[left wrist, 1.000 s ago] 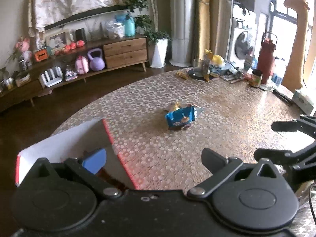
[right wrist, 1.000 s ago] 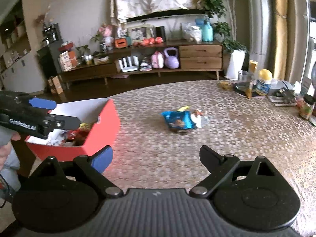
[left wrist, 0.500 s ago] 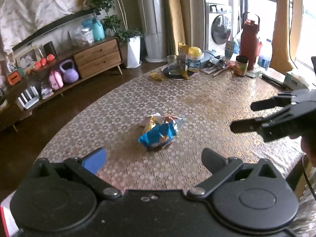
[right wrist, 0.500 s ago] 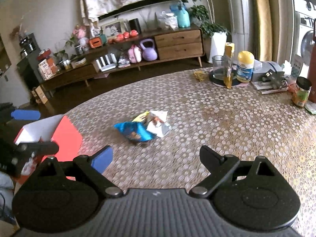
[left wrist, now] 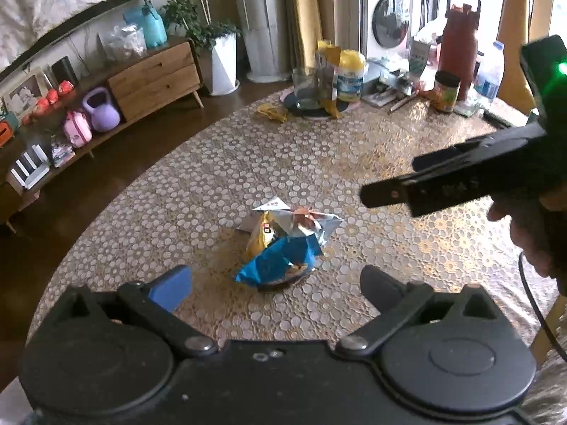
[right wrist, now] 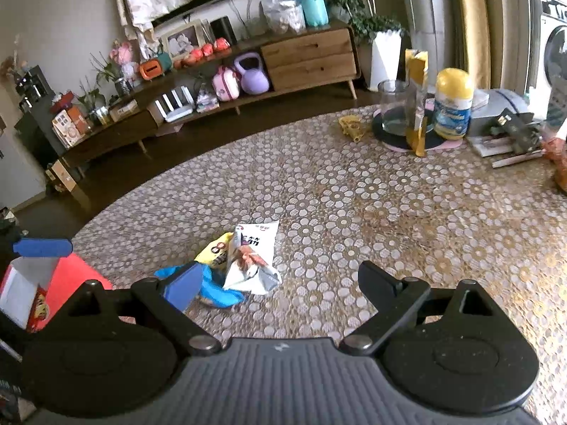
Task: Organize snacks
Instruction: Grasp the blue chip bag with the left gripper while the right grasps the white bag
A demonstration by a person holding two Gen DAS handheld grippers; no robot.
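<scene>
A small pile of snack packets lies on the patterned round table [left wrist: 354, 163]: a blue packet [left wrist: 280, 264], a yellow one [left wrist: 260, 235] and a white-silver one [left wrist: 301, 221]. In the right wrist view the pile shows as the white packet [right wrist: 253, 260], the yellow packet [right wrist: 216, 249] and the blue packet [right wrist: 219, 294]. My left gripper [left wrist: 276, 283] is open and empty, just short of the blue packet. My right gripper [right wrist: 276, 281] is open and empty, close above the pile; it also shows in the left wrist view [left wrist: 460, 177]. A red box [right wrist: 39, 290] holding snacks stands at the table's left edge.
At the table's far side stand a glass [right wrist: 393, 106] on a dark mat, a yellow-lidded tub [right wrist: 453, 104], a tall yellow pouch [right wrist: 416, 99], a red flask [left wrist: 460, 46] and clutter. A wooden sideboard [right wrist: 308, 56] lines the far wall.
Both grippers have moved forward toward the snack pile, which now sits close in front of each. The left view has swung right, away from the red box.
</scene>
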